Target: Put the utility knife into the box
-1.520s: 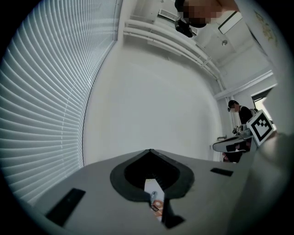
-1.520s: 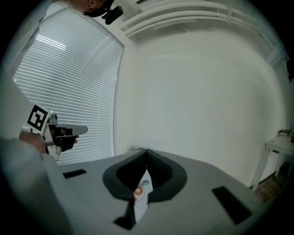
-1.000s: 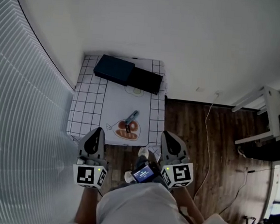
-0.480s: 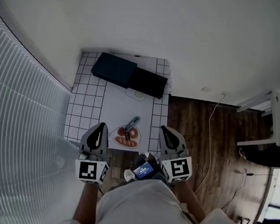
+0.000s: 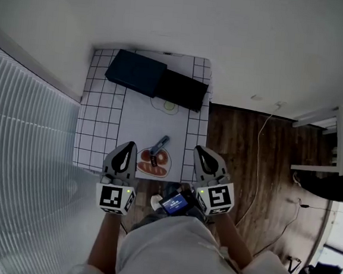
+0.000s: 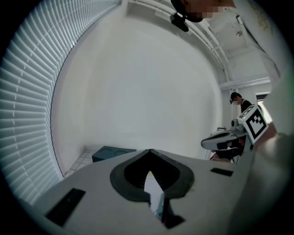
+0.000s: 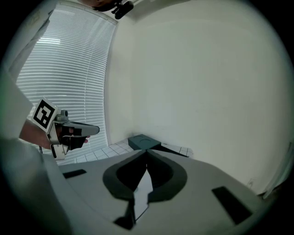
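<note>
Two claws: left claw [image 5: 127, 146] and right claw [image 5: 201, 150] — both pressed together, empty.
Utility knife [image 5: 159, 145]: on the bench [image 5: 100, 121], between the claws.
Box [image 5: 136, 72]: well beyond them.

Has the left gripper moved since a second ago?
Yes. Judged against the checked table, the left gripper has come forward, further over the table's near edge and closer to the utility knife.

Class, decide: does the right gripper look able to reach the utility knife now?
Probably yes: the utility knife lies uncovered beside the right gripper, nothing between; its shut fingers must open first.
</note>
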Action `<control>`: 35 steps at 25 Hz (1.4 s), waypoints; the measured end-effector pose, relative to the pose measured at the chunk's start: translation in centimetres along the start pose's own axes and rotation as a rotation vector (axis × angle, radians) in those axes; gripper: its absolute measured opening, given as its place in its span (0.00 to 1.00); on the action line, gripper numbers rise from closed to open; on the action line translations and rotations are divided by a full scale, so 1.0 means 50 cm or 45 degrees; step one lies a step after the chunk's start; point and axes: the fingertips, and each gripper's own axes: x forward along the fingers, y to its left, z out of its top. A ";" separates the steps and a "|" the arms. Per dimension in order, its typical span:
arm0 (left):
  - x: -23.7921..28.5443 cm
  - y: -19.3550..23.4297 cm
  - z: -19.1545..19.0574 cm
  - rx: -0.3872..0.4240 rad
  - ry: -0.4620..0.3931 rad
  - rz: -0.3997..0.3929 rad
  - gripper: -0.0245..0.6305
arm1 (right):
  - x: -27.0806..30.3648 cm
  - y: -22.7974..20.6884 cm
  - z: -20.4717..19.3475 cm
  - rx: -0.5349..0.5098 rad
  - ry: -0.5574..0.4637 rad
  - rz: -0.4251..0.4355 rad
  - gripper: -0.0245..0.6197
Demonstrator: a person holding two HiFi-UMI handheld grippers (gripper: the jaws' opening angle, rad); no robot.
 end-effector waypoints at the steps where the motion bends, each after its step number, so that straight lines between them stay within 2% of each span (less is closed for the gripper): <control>1: 0.006 -0.004 -0.017 -0.005 0.022 -0.009 0.05 | 0.004 -0.003 -0.012 0.007 0.009 -0.001 0.05; 8: 0.047 -0.030 -0.127 -0.001 0.153 -0.091 0.05 | 0.027 -0.023 -0.077 0.043 0.082 -0.003 0.05; 17: 0.093 -0.033 -0.271 0.013 0.381 -0.105 0.05 | 0.057 -0.017 -0.167 0.056 0.190 0.050 0.05; 22: 0.108 -0.047 -0.319 0.059 0.466 -0.139 0.05 | 0.076 -0.015 -0.213 0.073 0.245 0.073 0.05; 29: 0.126 -0.063 -0.373 0.023 0.568 -0.202 0.05 | 0.103 -0.004 -0.249 0.088 0.288 0.115 0.05; 30: 0.128 -0.069 -0.380 0.017 0.584 -0.225 0.08 | 0.107 -0.004 -0.254 0.092 0.295 0.118 0.05; 31: 0.130 -0.078 -0.389 0.003 0.606 -0.257 0.14 | 0.110 -0.003 -0.257 0.097 0.300 0.121 0.05; 33: 0.133 -0.097 -0.407 -0.024 0.659 -0.320 0.32 | 0.116 -0.002 -0.263 0.105 0.306 0.128 0.05; 35: 0.135 -0.107 -0.423 0.014 0.698 -0.345 0.36 | 0.120 -0.001 -0.268 0.110 0.312 0.136 0.05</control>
